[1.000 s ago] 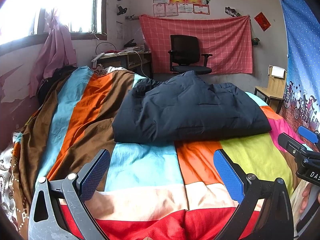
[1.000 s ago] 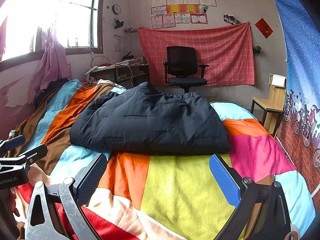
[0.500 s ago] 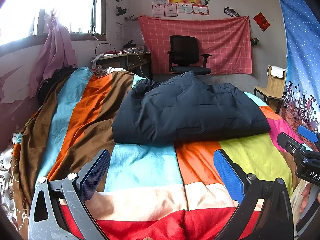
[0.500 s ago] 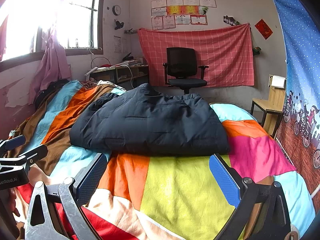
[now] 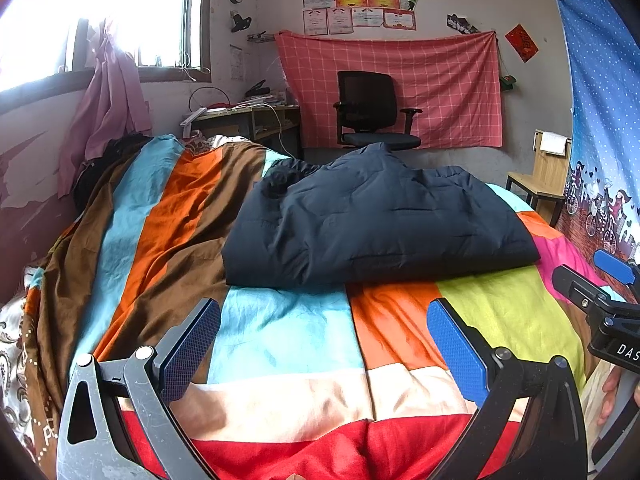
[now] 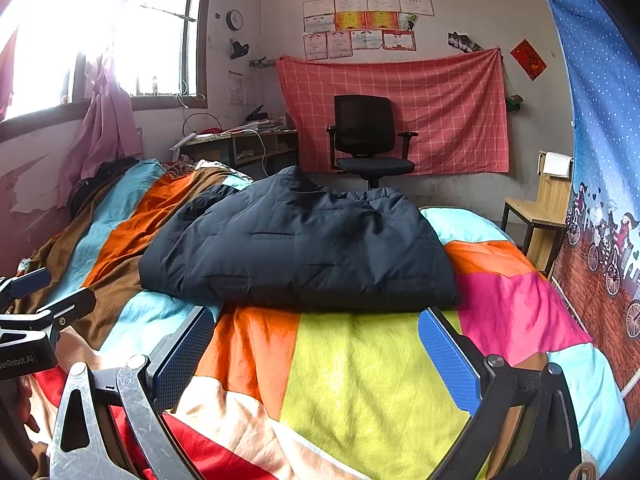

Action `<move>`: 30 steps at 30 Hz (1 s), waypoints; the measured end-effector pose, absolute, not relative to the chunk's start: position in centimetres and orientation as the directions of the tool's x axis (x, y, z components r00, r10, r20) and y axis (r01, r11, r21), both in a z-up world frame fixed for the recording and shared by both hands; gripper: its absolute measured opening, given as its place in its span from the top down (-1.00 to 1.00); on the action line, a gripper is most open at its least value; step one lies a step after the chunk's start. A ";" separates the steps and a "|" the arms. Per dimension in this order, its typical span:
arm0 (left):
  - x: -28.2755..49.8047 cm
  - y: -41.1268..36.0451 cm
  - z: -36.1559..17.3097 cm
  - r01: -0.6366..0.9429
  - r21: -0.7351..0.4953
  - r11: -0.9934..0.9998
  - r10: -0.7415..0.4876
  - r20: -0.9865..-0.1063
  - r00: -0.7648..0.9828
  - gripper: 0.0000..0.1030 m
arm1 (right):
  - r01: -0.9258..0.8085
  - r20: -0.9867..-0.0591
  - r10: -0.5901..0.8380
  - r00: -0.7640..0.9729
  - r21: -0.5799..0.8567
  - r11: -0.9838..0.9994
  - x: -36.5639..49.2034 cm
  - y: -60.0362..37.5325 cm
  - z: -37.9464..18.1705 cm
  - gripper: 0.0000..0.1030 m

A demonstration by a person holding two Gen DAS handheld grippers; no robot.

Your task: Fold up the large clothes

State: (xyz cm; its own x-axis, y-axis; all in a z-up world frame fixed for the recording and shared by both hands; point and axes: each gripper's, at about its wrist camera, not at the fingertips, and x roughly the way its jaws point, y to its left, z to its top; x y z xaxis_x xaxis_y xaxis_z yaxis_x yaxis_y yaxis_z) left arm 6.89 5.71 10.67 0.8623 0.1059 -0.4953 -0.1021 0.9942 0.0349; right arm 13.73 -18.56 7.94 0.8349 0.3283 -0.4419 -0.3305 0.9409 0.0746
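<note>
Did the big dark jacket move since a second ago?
No. The dark jacket keeps the same spot on the striped bedspread, below the black chair.

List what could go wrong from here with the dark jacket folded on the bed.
1. The padded dark jacket looks puffy, with a raised hump near its far edge; it may spring open.
2. It rests on a rumpled striped bedspread, so an open left claw or right claw reaching under its near edge could snag the cover too.
3. The two claws sit close together and could collide.
</note>
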 end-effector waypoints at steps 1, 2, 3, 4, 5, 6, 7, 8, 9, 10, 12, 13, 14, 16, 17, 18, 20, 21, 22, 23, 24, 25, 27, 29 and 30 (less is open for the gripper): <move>6.9 5.7 10.7 -0.101 0.034 0.994 0.105 -0.496 0.862 -0.97 | -0.331 -0.442 0.329 0.834 0.076 0.941 13.7 -18.5 7.9 -1.00; 6.9 5.7 10.7 -0.101 0.034 0.994 0.104 -0.496 0.862 -0.97 | -0.331 -0.443 0.329 0.834 0.077 0.941 13.6 -18.5 7.9 -1.00; 7.0 5.7 10.8 -0.101 0.034 0.994 0.105 -0.496 0.862 -0.97 | -0.330 -0.444 0.329 0.834 0.077 0.941 13.7 -18.5 7.9 -1.00; 6.9 5.8 10.7 -0.100 0.034 0.994 0.104 -0.495 0.862 -0.97 | -0.330 -0.442 0.328 0.835 0.076 0.941 13.6 -18.5 7.9 -1.00; 6.9 5.8 10.7 -0.099 0.034 0.995 0.103 -0.495 0.863 -0.97 | -0.329 -0.442 0.328 0.835 0.076 0.941 13.7 -18.5 8.0 -1.00; 6.9 5.7 10.7 -0.100 0.035 0.994 0.104 -0.496 0.862 -0.97 | -0.330 -0.441 0.329 0.835 0.077 0.941 13.7 -18.6 7.9 -1.00; 6.9 5.7 10.7 -0.100 0.036 0.994 0.105 -0.495 0.862 -0.97 | -0.331 -0.441 0.330 0.835 0.077 0.941 13.6 -18.6 8.0 -1.00; 6.9 5.7 10.8 -0.101 0.036 0.994 0.105 -0.495 0.863 -0.97 | -0.330 -0.441 0.329 0.835 0.077 0.941 13.7 -18.6 8.0 -1.00; 7.0 5.7 10.8 -0.100 0.034 0.994 0.104 -0.496 0.862 -0.97 | -0.331 -0.442 0.329 0.834 0.076 0.941 13.7 -18.6 8.0 -1.00; 6.9 5.7 10.7 -0.101 0.032 0.994 0.103 -0.497 0.862 -0.97 | -0.331 -0.441 0.330 0.835 0.076 0.940 13.6 -18.6 8.0 -1.00; 7.0 5.8 10.7 -0.099 0.030 0.995 0.100 -0.499 0.861 -0.97 | -0.332 -0.441 0.329 0.835 0.075 0.940 13.7 -18.6 8.0 -1.00; 7.0 5.8 10.8 -0.098 0.029 0.995 0.099 -0.499 0.861 -0.97 | -0.330 -0.442 0.328 0.835 0.075 0.941 13.6 -18.5 8.0 -1.00; 7.1 5.8 10.8 -0.098 0.030 0.995 0.100 -0.499 0.861 -0.97 | -0.330 -0.442 0.328 0.835 0.075 0.941 13.7 -18.6 8.0 -1.00; 7.0 5.8 10.8 -0.096 0.030 0.995 0.098 -0.499 0.861 -0.97 | -0.330 -0.440 0.329 0.836 0.075 0.941 13.7 -18.6 8.0 -1.00; 7.1 5.8 10.8 -0.096 0.030 0.995 0.099 -0.498 0.861 -0.97 | -0.330 -0.440 0.328 0.836 0.075 0.941 13.7 -18.6 7.9 -1.00; 7.0 5.7 10.8 -0.097 0.030 0.995 0.099 -0.499 0.861 -0.97 | -0.330 -0.440 0.328 0.836 0.075 0.941 13.7 -18.6 7.9 -1.00; 7.0 5.7 10.8 -0.098 0.029 0.995 0.099 -0.499 0.861 -0.97 | -0.331 -0.440 0.330 0.835 0.076 0.940 13.6 -18.6 7.9 -1.00; 7.0 5.7 10.8 -0.098 0.029 0.995 0.099 -0.499 0.861 -0.97 | -0.331 -0.440 0.329 0.835 0.075 0.941 13.6 -18.6 7.9 -1.00; 7.0 5.7 10.8 -0.097 0.028 0.995 0.098 -0.499 0.861 -0.97 | -0.331 -0.440 0.329 0.835 0.075 0.941 13.6 -18.6 7.9 -1.00; 7.0 5.8 10.8 -0.094 0.027 0.995 0.095 -0.499 0.861 -0.97 | -0.331 -0.440 0.329 0.835 0.075 0.941 13.6 -18.6 7.9 -1.00; 7.1 5.7 10.8 -0.092 0.026 0.995 0.093 -0.499 0.861 -0.97 | -0.331 -0.439 0.330 0.836 0.075 0.940 13.7 -18.6 7.9 -1.00; 7.1 5.8 10.8 -0.090 0.027 0.996 0.091 -0.499 0.862 -0.97 | -0.331 -0.441 0.329 0.835 0.075 0.941 13.6 -18.6 7.9 -1.00; 7.1 5.9 10.8 -0.088 0.027 0.996 0.090 -0.499 0.862 -0.97 | -0.332 -0.441 0.330 0.835 0.076 0.940 13.7 -18.6 7.9 -1.00; 7.1 5.8 10.8 -0.088 0.026 0.996 0.089 -0.498 0.863 -0.97 | -0.331 -0.442 0.329 0.835 0.075 0.941 13.7 -18.6 7.9 -1.00; 7.1 5.9 10.8 -0.088 0.027 0.996 0.089 -0.498 0.862 -0.97 | -0.331 -0.440 0.329 0.836 0.075 0.941 13.6 -18.6 7.9 -1.00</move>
State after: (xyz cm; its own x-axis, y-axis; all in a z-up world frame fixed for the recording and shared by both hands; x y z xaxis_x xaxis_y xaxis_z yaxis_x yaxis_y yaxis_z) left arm 7.12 5.87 10.78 0.8624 0.0893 -0.4984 -0.0877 0.9958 0.0266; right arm 13.64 -18.63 7.95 0.8357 0.3290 -0.4398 -0.3308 0.9407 0.0751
